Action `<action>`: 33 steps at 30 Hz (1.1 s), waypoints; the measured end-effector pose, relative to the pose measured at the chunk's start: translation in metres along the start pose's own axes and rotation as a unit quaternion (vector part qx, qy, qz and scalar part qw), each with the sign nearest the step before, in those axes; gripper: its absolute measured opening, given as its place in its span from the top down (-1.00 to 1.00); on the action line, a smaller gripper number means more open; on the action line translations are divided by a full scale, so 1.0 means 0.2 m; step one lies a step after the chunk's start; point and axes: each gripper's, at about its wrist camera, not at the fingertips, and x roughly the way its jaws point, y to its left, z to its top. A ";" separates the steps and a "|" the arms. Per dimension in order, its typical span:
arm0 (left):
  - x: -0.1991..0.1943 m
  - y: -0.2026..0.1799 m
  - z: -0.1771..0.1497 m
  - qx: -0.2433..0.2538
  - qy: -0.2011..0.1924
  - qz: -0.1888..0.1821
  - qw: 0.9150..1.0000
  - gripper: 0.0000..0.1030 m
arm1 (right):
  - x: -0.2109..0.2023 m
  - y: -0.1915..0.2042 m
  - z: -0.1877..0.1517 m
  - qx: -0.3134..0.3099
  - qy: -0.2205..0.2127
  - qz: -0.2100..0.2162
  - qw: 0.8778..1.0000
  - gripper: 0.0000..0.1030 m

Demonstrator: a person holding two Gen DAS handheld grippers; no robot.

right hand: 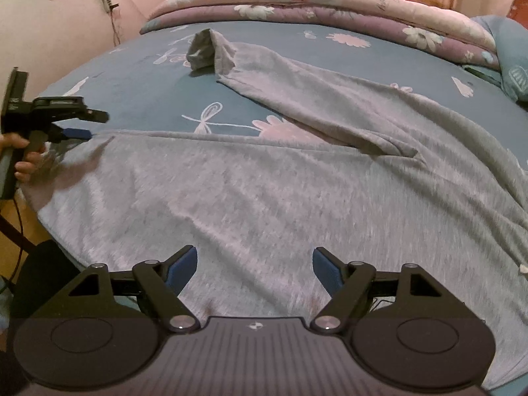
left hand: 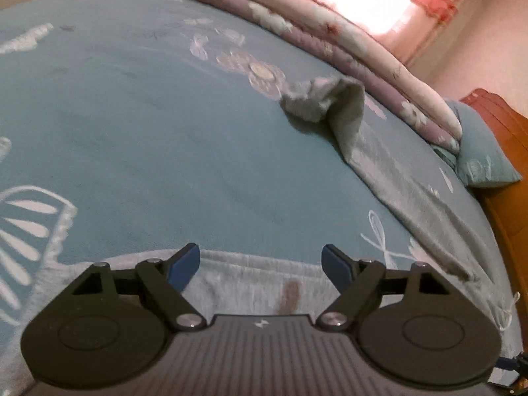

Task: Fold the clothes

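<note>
A grey long-sleeved garment lies spread on the blue flowered bed sheet. One sleeve runs toward the far left and ends in a crumpled cuff. My right gripper hovers open over the garment's near part, with nothing between its fingers. A hand holds my left gripper at the garment's left corner, jaws apart. In the left wrist view the left gripper stands open over the garment's edge. The sleeve and cuff lie beyond it.
A folded pink and purple floral quilt lies along the far side of the bed. A blue pillow rests against a wooden headboard at the right. Cables hang on the wall. Wooden floor shows past the bed's left edge.
</note>
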 end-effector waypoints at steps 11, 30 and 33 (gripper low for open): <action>-0.01 -0.02 -0.13 -0.010 0.019 0.053 0.998 -0.47 | 0.01 0.00 -0.02 0.012 0.001 0.007 1.000 -0.57; -0.07 -0.97 -0.58 0.213 0.086 -0.130 0.965 -0.60 | 0.01 -0.15 -0.19 0.037 -0.020 -0.024 0.999 -0.77; 0.00 -1.02 -0.65 0.212 0.110 -0.149 0.960 -0.60 | 0.01 -0.20 -0.22 0.054 -0.018 -0.029 0.998 -0.77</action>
